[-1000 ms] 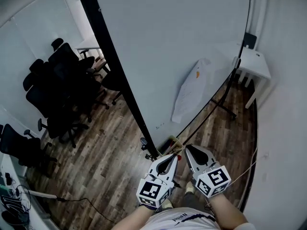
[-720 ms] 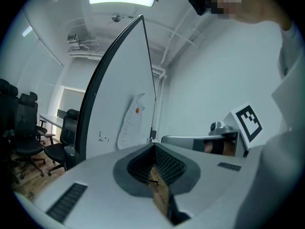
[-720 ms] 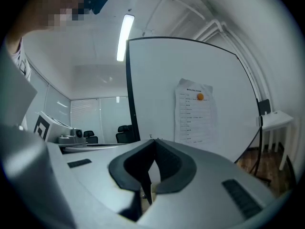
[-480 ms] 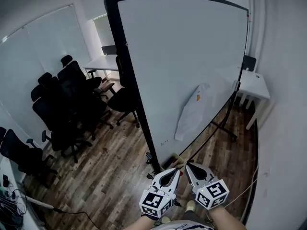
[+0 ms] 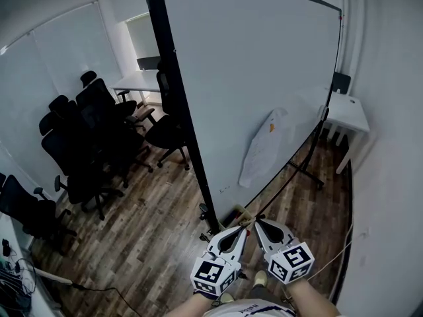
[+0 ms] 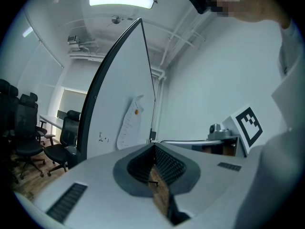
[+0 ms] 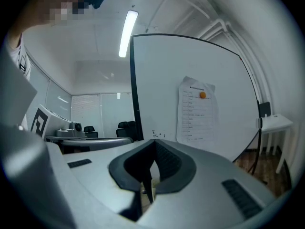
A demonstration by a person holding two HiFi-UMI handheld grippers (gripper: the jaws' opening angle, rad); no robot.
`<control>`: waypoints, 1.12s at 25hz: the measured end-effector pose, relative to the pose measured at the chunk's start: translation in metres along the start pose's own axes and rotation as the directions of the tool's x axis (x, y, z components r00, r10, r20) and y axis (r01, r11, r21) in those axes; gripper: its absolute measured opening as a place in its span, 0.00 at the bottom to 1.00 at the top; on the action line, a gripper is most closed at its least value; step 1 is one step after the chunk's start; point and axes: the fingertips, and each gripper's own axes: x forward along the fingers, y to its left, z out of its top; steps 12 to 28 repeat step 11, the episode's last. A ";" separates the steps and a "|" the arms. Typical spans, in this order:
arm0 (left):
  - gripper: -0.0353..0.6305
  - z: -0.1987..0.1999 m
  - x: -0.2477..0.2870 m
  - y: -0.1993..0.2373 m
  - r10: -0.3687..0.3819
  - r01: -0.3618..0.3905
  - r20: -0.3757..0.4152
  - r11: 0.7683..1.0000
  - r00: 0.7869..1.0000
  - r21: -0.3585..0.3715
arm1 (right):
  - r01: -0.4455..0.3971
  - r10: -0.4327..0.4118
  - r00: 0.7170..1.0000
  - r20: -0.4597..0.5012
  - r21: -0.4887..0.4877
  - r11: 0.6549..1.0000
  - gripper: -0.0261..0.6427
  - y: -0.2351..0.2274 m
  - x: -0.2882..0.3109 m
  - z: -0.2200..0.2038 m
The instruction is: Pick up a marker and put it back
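Left tongs [image 5: 243, 228] and right tongs [image 5: 258, 223]: both closed, nothing gripped, tips close together. Whiteboard [image 5: 251, 78] stands just ahead, with a paper sheet [image 5: 261, 147] on its face.

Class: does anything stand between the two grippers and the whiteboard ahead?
Nothing visible does. The left gripper and right gripper, both shut and empty, point at the lower corner of the whiteboard above the wood floor. No marker shows anywhere.
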 end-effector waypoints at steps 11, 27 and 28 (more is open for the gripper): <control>0.07 -0.004 0.010 0.004 -0.001 0.001 -0.006 1.000 1.000 -0.002 | 0.007 -0.007 1.000 -0.005 0.001 1.000 0.06 -0.011 0.006 -0.004; 0.07 -0.004 0.010 0.004 -0.001 0.001 -0.006 1.000 1.000 -0.002 | 0.007 -0.007 1.000 -0.005 0.001 1.000 0.06 -0.011 0.006 -0.004; 0.07 -0.004 0.010 0.004 -0.001 0.001 -0.006 1.000 1.000 -0.002 | 0.007 -0.007 1.000 -0.005 0.001 1.000 0.06 -0.011 0.006 -0.004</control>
